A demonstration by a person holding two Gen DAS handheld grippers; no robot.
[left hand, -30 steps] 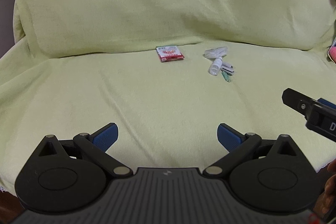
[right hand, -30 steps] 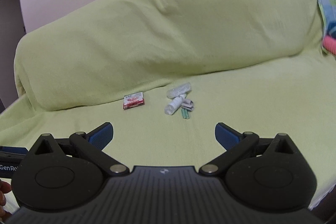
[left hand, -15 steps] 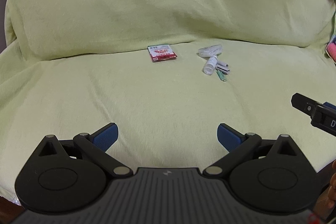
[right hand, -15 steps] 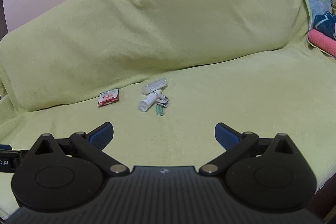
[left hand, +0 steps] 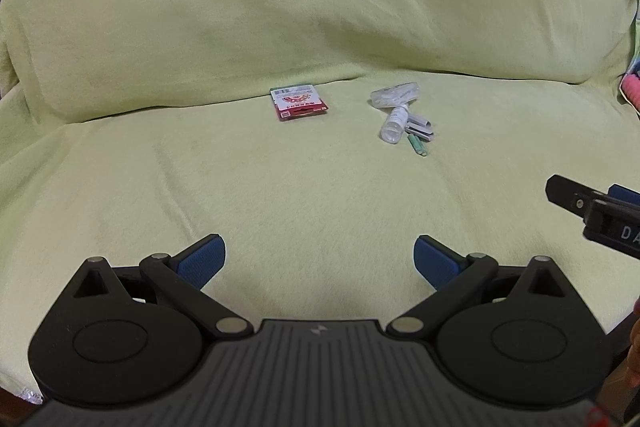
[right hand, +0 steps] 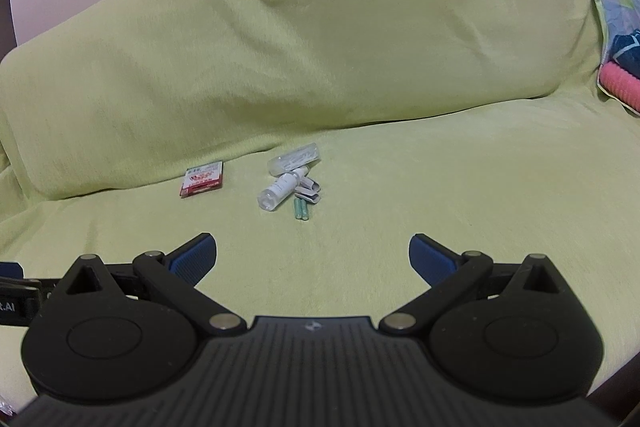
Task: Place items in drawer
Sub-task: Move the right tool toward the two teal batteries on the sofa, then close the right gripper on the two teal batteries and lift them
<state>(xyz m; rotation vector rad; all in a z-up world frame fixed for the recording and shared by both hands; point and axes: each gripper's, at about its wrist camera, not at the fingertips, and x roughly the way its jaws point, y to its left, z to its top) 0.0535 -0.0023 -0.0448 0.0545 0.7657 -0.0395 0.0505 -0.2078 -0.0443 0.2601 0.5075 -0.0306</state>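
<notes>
sofa (left hand: 304,187) draped in a yellow-green cover. left hand-held gripper (left hand: 319,261) released, blue pads wide apart, nothing between them, hovering over the front of the seat. right hand-held gripper (right hand: 312,259) likewise spread and empty; its tip shows at the right edge of the left wrist view.

items lie far back on the seat near the backrest crease: red packet (left hand: 298,103) flat, on its own to the left; well apart to its right a small cluster of clear plastic bag (left hand: 394,94), small clear bottle (left hand: 394,125) on its side, two green batteries (right hand: 301,207) just beside it.

no drawer visible in either view.
</notes>
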